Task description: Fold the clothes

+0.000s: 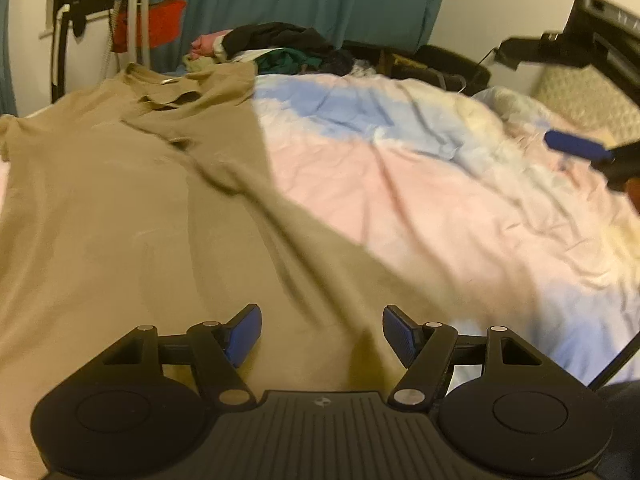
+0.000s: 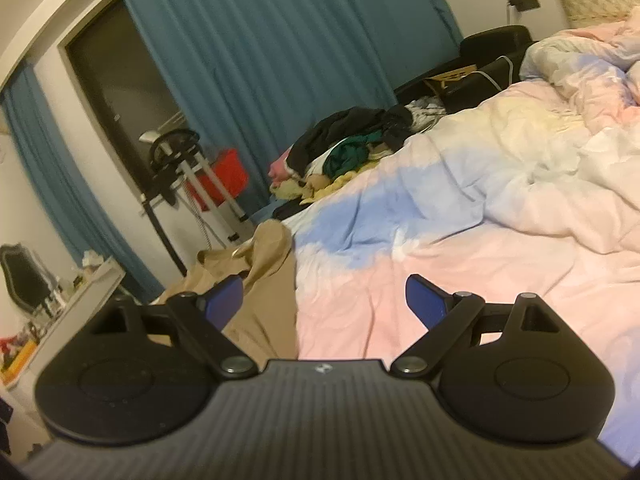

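Hovering low over the shirt [image 1: 120,208], the left gripper [image 1: 322,334] has its jaws spread wide and holds nothing, its blue pads [image 1: 244,334] just above the tan cloth. The right gripper [image 2: 324,306] is likewise wide and empty, raised over the duvet [image 2: 460,240] with the shirt's edge [image 2: 264,292] under its left finger; in the left view it shows only as a blue fingertip at the far right, well apart from the shirt. The shirt lies spread on the near left part of the bed, collar away from the person, and one side seems already laid over the body, giving a long diagonal edge with creases running across it. Judging by that, the fold looks begun but not far along: the other side and the lengthwise folds appear left to do, and the creases would want smoothing first. Beyond the shirt the pink, blue and cream duvet is rumpled, so the surface is soft and uneven, which may let the cloth shift under a pull. Farther off, at the bed's far edge, sits a pile of clothes [image 1: 280,50], dark, green and pink, seemingly waiting their turn; it lies just past the collar and could crowd the shirt if it is pushed that way. Behind stand a white rack [image 1: 136,20] with a red thing on it, and teal curtains [image 2: 280,60].
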The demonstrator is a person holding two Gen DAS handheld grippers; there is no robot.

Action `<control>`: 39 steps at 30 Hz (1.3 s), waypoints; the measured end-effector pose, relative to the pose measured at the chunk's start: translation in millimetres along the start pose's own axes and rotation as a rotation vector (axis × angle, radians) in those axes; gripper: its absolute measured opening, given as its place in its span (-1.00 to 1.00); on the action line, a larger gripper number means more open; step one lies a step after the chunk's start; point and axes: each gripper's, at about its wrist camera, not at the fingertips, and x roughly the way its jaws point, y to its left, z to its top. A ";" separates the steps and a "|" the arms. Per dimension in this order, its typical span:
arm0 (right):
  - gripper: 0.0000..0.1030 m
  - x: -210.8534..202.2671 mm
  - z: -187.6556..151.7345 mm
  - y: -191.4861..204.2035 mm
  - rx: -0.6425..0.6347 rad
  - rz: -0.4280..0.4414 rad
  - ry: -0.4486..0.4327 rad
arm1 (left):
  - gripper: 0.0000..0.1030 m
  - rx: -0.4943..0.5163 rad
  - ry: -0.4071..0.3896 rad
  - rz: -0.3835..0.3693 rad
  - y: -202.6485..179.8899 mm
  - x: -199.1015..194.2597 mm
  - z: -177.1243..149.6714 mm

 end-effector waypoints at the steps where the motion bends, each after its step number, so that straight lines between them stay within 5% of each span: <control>1: 0.74 -1.6 2.2 -4.2 0.013 -0.002 -0.007 | 0.25 -0.005 0.001 -0.021 -4.6 1.7 1.8; 5: 0.74 -7.0 8.5 -15.2 0.041 -0.003 -0.032 | 0.03 -0.021 0.009 -0.093 -23.5 10.9 8.5; 9: 0.74 -6.6 10.7 -22.0 0.056 0.000 -0.033 | 0.03 0.024 0.032 -0.155 -48.2 31.9 10.8; 14: 0.74 3.6 7.3 -24.6 0.041 -0.026 -0.006 | 0.07 0.112 0.102 -0.101 -73.0 71.8 4.4; 16: 0.74 8.3 4.9 -25.5 0.039 -0.034 0.012 | -0.20 0.147 0.116 -0.068 -76.6 83.5 -0.2; 18: 0.74 11.6 3.0 -25.8 0.033 -0.035 0.026 | -0.89 0.112 0.116 -0.078 -68.5 83.6 -1.2; 31: 0.74 1.7 1.5 -11.8 -0.049 -0.046 -0.023 | -0.90 -0.204 -0.053 -0.191 47.8 -62.5 15.6; 36: 0.74 10.6 -5.3 -3.8 -0.060 -0.035 0.021 | -0.91 -0.342 -0.019 -0.150 102.1 -102.2 -17.8; 39: 0.74 16.5 -13.0 4.7 -0.074 -0.026 0.055 | -0.92 -0.328 0.053 -0.048 116.2 -92.2 -34.1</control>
